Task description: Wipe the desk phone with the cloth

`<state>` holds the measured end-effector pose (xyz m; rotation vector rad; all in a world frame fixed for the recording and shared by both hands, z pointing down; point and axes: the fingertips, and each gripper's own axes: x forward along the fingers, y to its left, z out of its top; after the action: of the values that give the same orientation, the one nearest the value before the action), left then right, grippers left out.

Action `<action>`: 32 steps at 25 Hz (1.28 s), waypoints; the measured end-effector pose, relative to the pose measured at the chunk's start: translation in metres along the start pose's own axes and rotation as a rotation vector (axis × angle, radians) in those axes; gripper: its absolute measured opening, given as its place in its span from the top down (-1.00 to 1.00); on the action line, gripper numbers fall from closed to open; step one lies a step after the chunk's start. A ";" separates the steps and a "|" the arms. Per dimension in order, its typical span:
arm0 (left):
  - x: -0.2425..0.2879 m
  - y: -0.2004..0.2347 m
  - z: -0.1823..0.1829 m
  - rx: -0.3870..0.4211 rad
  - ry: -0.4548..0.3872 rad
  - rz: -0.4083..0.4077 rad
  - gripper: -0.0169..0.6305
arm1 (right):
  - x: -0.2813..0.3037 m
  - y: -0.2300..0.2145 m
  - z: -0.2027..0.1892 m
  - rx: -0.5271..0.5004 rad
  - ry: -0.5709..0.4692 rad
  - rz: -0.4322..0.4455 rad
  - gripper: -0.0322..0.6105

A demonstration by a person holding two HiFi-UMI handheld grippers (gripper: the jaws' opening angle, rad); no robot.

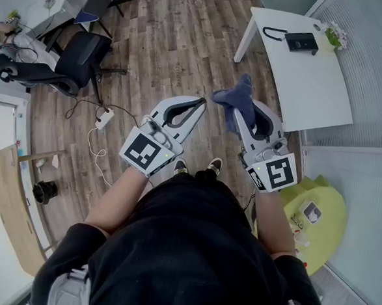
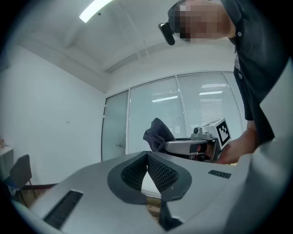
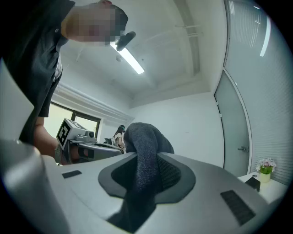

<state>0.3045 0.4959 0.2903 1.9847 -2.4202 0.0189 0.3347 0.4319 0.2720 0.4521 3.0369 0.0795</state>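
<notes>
Floor point(image 1: 179, 43) of wood planks fills most of the head view, beneath a standing person point(image 1: 183, 259) dressed in black. A white tabletop point(image 1: 313, 85) stands at upper right, well apart from both tongs. A dark chair point(image 1: 80, 59) on casters stands at upper left, beside another white table.

Both tongs are held out in front of the person, near each other and above the floor. The left tongs point(image 1: 203, 102) are clenched: in the left gripper view the ribbed pads point(image 2: 160, 171) meet at their tips with nothing between them. The right tongs point(image 1: 237, 111) are clamped on the cloth point(image 1: 237, 96). In the right gripper view this dark blue cloth point(image 3: 144, 155) runs between the pads, bunches above the tips and hangs below them. The left gripper view shows the same cloth point(image 2: 158, 135) at the far end of the right tongs.

The phone point(image 1: 301, 41), dark and flat, lies at the far end of the tabletop, with a curved black piece just beside it. A small plant point(image 1: 334, 36) stands near the phone, at the tabletop's corner.
</notes>
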 end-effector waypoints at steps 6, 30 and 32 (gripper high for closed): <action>0.000 0.000 -0.001 0.007 0.022 0.001 0.91 | 0.002 0.002 -0.001 0.005 -0.004 0.006 0.56; 0.071 -0.013 0.005 -0.005 0.007 0.046 0.91 | -0.022 -0.066 -0.002 0.015 -0.007 0.052 0.56; 0.079 -0.015 0.004 -0.006 0.009 0.052 0.91 | -0.024 -0.074 -0.002 0.015 -0.007 0.058 0.56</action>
<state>0.3036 0.4153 0.2874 1.9151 -2.4631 0.0209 0.3359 0.3541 0.2713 0.5398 3.0195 0.0578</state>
